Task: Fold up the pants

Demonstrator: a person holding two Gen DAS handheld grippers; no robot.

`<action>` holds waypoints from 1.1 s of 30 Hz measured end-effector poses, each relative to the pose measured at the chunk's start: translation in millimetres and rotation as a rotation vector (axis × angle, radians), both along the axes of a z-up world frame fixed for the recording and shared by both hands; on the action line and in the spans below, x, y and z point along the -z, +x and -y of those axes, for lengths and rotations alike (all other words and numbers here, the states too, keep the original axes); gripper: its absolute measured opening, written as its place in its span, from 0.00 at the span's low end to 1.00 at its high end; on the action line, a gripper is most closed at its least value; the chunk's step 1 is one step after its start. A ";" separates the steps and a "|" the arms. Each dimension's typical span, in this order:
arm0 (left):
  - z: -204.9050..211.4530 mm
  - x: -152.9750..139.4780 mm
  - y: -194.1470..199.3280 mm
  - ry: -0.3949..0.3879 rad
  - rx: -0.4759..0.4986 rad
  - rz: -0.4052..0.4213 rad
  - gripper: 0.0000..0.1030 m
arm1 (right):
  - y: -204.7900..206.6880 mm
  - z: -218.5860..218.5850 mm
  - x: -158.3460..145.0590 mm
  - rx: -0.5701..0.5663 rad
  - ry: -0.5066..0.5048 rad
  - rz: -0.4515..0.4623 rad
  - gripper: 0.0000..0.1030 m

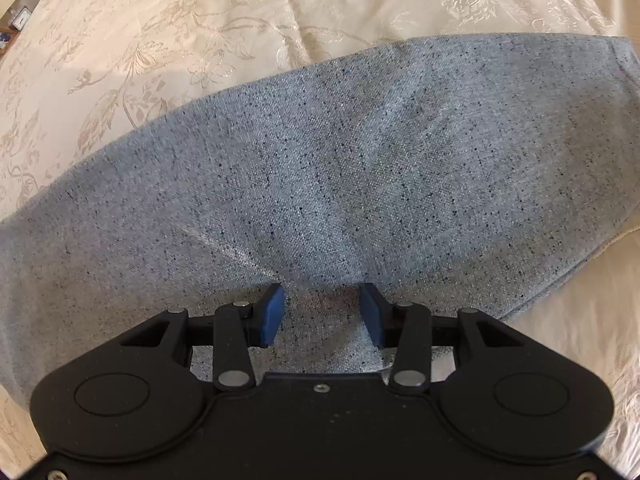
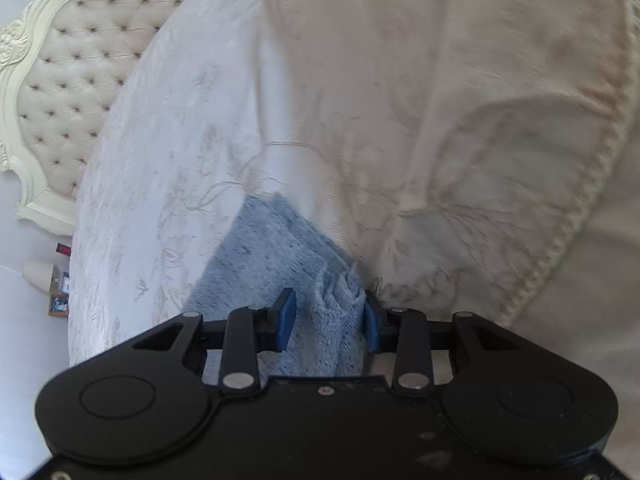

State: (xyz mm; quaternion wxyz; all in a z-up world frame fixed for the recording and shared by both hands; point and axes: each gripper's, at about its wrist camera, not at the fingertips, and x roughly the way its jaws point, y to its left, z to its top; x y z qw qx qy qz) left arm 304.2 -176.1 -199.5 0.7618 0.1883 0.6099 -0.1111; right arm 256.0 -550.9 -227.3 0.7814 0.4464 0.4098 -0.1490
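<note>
A bed [image 1: 168, 40] fills both views, spread with one cream bedspread [image 2: 460, 100] worked in a floral pattern; a tufted, carved headboard [image 2: 68, 92] stands at its far end, and beside it a bedside corner holds a lampshade [image 2: 38, 276] and a few small items, too small to name; one pair of grey speckled pants [image 1: 340, 168] lies flat across the bedspread in a long folded band; the left gripper [image 1: 322, 312] points down at its near edge, blue fingers [image 1: 272, 316] spread wide, cloth between them but not pinched; the right gripper [image 2: 330, 318] has its fingers grasping a bunched fold at the pants' end.
</note>
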 end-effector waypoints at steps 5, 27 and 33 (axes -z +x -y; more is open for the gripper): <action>17.8 -39.8 12.6 -0.072 0.017 0.055 0.46 | -7.0 -1.1 -19.2 -0.032 -0.033 0.024 0.14; 68.9 -39.1 50.8 -0.143 -0.105 -0.001 0.47 | -9.5 -24.5 -79.8 -0.181 -0.157 0.075 0.14; 88.6 12.9 14.9 -0.099 0.028 -0.077 0.47 | -10.2 -37.3 -92.7 -0.190 -0.207 0.070 0.14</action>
